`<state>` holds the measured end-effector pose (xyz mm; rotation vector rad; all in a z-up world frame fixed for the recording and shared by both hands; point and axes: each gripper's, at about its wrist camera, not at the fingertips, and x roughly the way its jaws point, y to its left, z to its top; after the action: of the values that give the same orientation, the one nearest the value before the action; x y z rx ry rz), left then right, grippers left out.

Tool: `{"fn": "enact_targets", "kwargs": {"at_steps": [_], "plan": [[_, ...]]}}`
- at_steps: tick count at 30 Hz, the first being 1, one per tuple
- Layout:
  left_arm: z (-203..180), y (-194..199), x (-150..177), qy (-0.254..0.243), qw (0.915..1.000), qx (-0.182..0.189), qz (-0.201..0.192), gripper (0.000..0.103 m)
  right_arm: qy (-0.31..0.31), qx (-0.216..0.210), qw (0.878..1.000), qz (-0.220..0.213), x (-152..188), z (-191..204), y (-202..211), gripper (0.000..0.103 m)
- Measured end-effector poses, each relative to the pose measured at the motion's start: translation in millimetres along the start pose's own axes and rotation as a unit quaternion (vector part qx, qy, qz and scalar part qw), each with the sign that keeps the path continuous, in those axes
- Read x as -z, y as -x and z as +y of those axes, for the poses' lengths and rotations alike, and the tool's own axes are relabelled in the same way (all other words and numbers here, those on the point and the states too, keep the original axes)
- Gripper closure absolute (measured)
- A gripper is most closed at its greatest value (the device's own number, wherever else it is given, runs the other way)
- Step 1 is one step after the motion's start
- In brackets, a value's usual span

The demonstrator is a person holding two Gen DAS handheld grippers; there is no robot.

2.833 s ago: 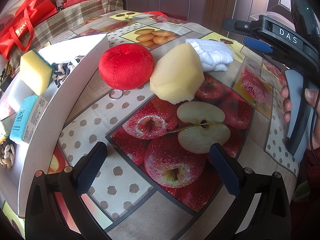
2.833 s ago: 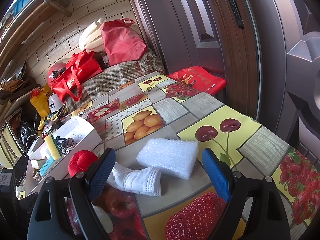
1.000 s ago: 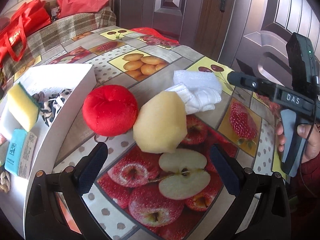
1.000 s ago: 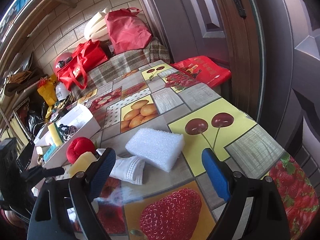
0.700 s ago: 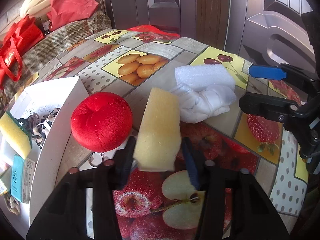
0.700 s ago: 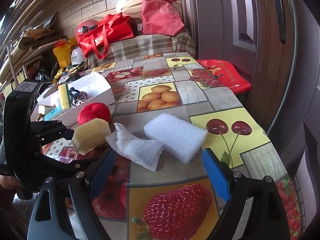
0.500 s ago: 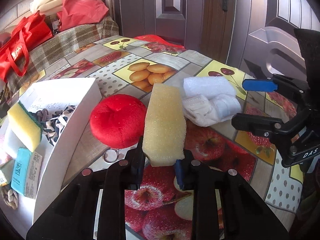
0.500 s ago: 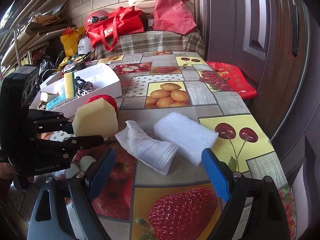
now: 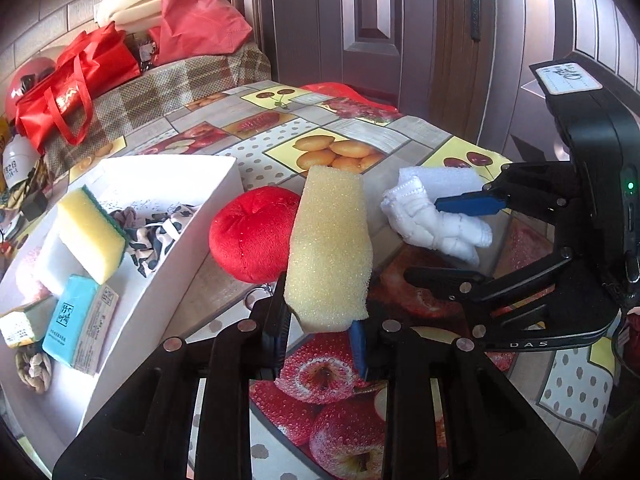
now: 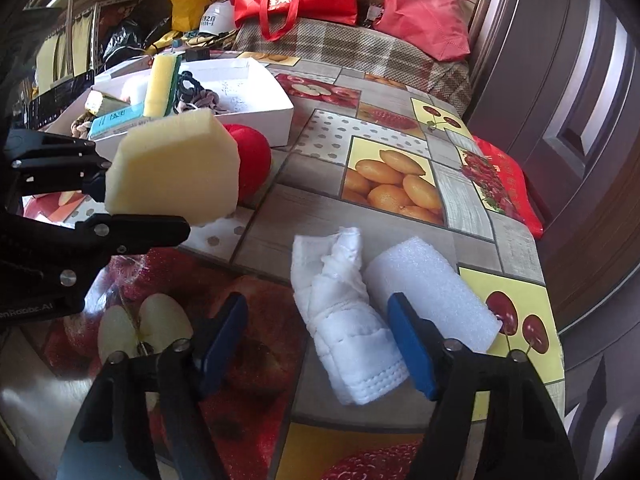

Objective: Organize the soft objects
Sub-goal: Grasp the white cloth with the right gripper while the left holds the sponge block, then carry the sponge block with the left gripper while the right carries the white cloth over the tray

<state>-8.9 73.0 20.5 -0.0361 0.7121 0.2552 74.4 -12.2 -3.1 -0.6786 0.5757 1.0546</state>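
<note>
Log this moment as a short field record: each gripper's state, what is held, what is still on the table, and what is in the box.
left gripper: shut on yellow sponge, lifted off the table
right gripper: open, fingers either side of white cloth
on table: red plush ball, white cloth, white foam block
white box: holds green-backed sponge, blue packet, patterned fabric
box position: beside the red plush ball
</note>
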Motion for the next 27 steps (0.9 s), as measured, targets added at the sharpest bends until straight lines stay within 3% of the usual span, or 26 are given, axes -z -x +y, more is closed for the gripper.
{"fn": "enact_targets", "kwargs": {"at_steps": [3,7,11,14,18,22,27], "plan": [[-1,7,1,-0.004,0.9997,-0.015,-0.018,0.079,0.004,-0.011,1.000,-0.002,0,2,0,0.070],[2,12,2,-0.001,0.9993,-0.022,-0.032,0.079,0.005,-0.027,0.999,-0.030,2,7,13,0.072],[7,19,3,0.013,0.9985,-0.025,-0.048,0.079,-0.041,-0.039,0.994,-0.091,5,4,37,0.072],[11,33,8,0.022,0.9964,-0.023,-0.079,0.079,-0.097,-0.030,0.982,-0.158,8,-2,56,0.072],[17,63,22,0.021,0.9898,-0.037,-0.136,0.079,-0.141,0.013,0.963,-0.231,14,-5,79,0.072],[30,87,36,0.032,0.9838,-0.061,-0.165,0.079,-0.156,0.024,0.954,-0.253,12,-5,85,0.072],[57,106,52,0.067,0.9795,-0.084,-0.170,0.079,-0.146,0.014,0.955,-0.258,3,6,82,0.072]]}}
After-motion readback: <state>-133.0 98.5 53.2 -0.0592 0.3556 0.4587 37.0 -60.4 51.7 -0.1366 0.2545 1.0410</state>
